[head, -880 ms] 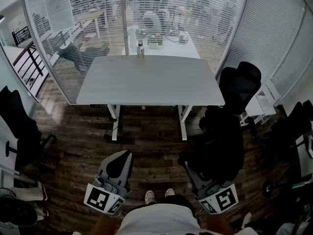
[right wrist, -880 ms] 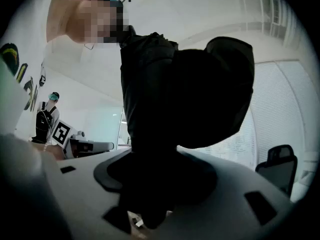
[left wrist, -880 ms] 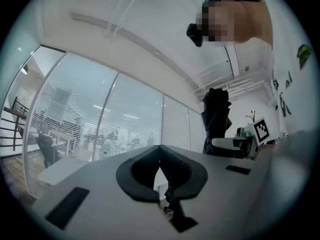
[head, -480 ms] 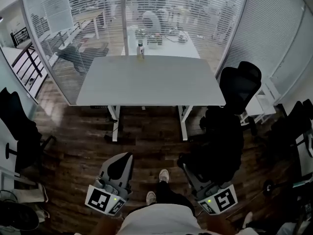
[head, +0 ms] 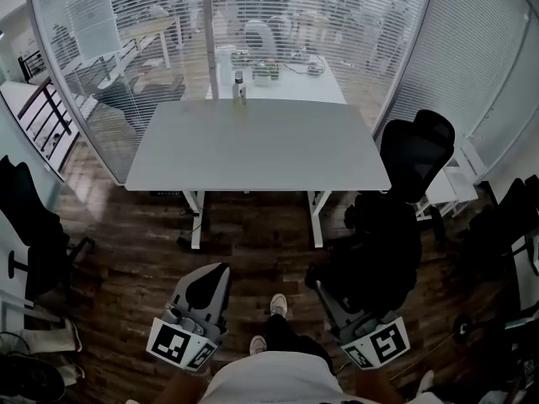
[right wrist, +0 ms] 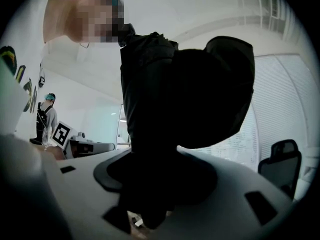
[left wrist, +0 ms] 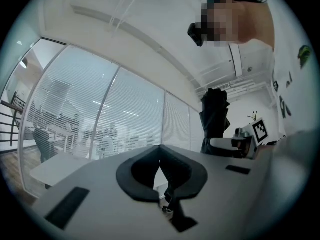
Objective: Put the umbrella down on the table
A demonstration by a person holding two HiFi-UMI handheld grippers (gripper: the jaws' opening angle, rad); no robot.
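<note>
The folded black umbrella (right wrist: 175,99) stands up between the jaws of my right gripper (right wrist: 160,159), which is shut on it. From the head view it is a dark bundle (head: 379,242) above the right gripper (head: 327,283), low on the right. My left gripper (head: 206,280) is held low on the left with its pads together and nothing in them; in the left gripper view its tips (left wrist: 160,149) meet. The grey table (head: 257,141) lies ahead across the wooden floor, well beyond both grippers.
A small bottle (head: 240,87) stands at the table's far edge against the glass wall with blinds. A black office chair (head: 417,146) sits by the table's right end, and another dark chair (head: 29,217) is at the left. A second person (right wrist: 47,109) stands behind.
One foot has stepped forward towards the table and the view has shifted slightly. Both grippers keep their places in the picture, the umbrella still in the right one.
</note>
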